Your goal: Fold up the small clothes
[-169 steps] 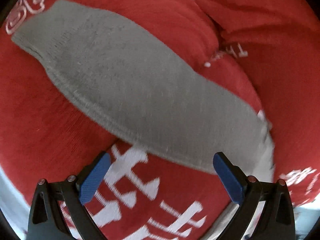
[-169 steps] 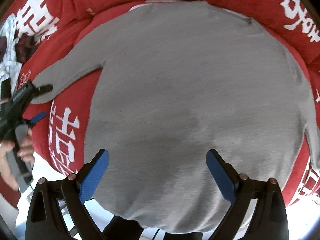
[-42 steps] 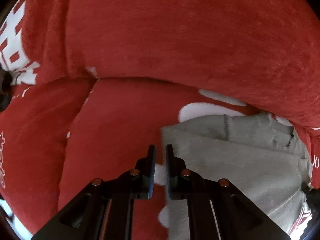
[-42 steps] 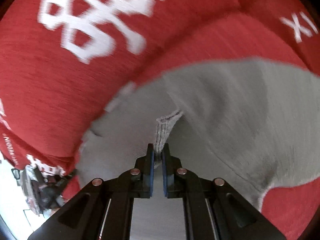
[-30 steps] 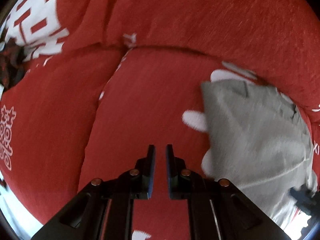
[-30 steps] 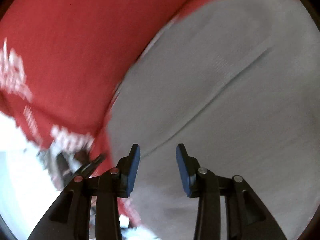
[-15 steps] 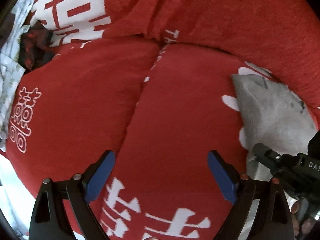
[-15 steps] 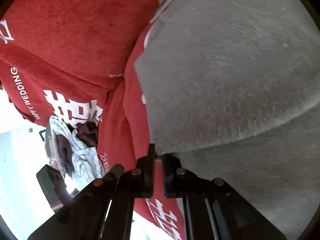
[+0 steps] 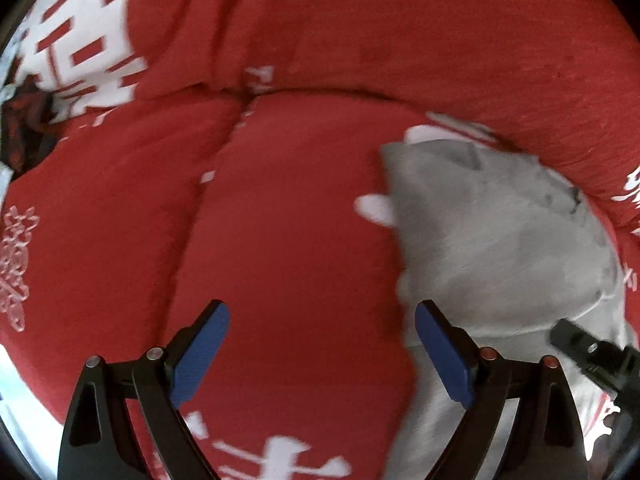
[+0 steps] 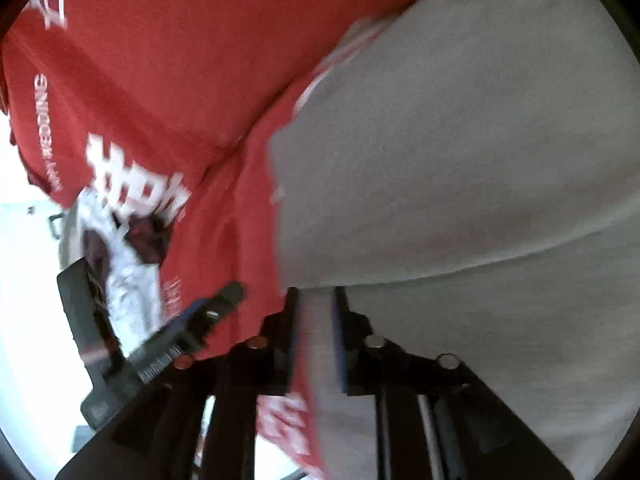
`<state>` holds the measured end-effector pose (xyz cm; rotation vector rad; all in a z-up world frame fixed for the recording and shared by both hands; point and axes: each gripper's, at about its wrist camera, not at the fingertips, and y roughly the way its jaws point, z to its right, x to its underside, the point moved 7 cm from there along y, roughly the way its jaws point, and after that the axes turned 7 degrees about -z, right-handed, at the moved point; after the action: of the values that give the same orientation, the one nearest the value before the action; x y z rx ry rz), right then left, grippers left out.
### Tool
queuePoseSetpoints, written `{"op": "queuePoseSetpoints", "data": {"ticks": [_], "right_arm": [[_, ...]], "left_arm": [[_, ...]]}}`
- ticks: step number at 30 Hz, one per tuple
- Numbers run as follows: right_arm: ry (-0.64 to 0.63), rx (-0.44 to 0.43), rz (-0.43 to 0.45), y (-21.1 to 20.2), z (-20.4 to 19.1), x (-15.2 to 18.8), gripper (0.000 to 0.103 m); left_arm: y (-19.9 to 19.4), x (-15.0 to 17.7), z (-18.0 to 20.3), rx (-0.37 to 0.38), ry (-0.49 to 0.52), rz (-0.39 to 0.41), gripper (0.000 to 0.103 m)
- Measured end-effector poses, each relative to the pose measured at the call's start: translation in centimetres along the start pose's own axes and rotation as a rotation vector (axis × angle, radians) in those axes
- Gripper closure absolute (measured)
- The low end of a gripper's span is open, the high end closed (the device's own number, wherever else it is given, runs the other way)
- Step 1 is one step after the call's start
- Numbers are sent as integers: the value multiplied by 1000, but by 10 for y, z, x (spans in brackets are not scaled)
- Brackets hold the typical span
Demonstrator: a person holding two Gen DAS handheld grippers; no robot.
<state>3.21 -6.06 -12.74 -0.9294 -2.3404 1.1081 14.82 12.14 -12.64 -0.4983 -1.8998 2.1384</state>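
Grey sweater (image 9: 492, 248) lies partly folded on the red sofa cover (image 9: 288, 216), pushed up against the back cushion. Right gripper (image 10: 316, 320) has its fingers nearly closed, pinching the sweater's near edge, probably to carry that edge over for the next fold. Left gripper (image 9: 322, 354) is wide open over bare cover just left of the sweater, holding nothing, likely free to take the other corner. Readable print on the cover: "WEDDING", plus large white Chinese characters.

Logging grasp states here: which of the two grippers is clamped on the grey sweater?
The right gripper: it is closed on the grey sweater edge. The left gripper is wide open above the red cover.
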Motion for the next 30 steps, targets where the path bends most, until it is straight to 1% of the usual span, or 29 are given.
{"op": "queuePoseSetpoints", "data": {"ticks": [3,5,6,7,8,10,11,12,14,15,18,19,21,23,24,25,26,27,29,30], "right_arm": [[158,93,127,-57,73,-21,76],[277,136,187,-82,116,-30,74],[354,134,218,-93,140,-35,73],[399,130,235,-98,153,-38,72],[434,106,257,-103,165,-43,73],[447,84,275,-107,173,-53,73],[440,83,274,-108,174,-58,77],[431,87,276,-110,175,-61,96],[409,104,276,-113,175,-63,96],[401,126,263,-113,177,-60,96],[420,121,230,-113,185,-51,96],[422,138,223,-117,188,-48,96],[401,198,206,-126,187,-41,96],[359,213,186,-136,186,-35,95],[337,216,177,-141,186,-31,95],[310,224,165,-148,184,-24,92],[292,231,156,-153,185,-18,85],[280,232,148,-157,185,-13,75],[257,230,132,-159,181,-2,66],[247,226,121,-161,180,5,66]], "left_arm": [[10,-6,24,-6,31,5,9],[25,-8,37,-42,58,-7,9],[31,-6,42,-54,66,-19,9],[35,-5,43,-58,67,-24,9],[38,-3,46,-60,68,-28,9],[39,-2,46,-66,70,-22,8],[40,-2,47,-69,76,-20,8],[40,-2,47,-70,80,-21,8],[42,-3,48,-76,82,-24,5],[42,-3,47,-83,81,-25,5],[40,-4,50,-110,77,-33,5],[37,-3,50,-123,79,-35,5],[31,-1,54,-147,91,-42,5],[25,3,59,-154,106,-45,5],[20,6,62,-155,112,-44,5],[17,7,63,-155,115,-43,5],[12,11,65,-155,116,-43,5],[8,15,68,-156,115,-43,5],[0,20,73,-151,111,-43,5],[-3,21,76,-147,110,-42,5]]}}
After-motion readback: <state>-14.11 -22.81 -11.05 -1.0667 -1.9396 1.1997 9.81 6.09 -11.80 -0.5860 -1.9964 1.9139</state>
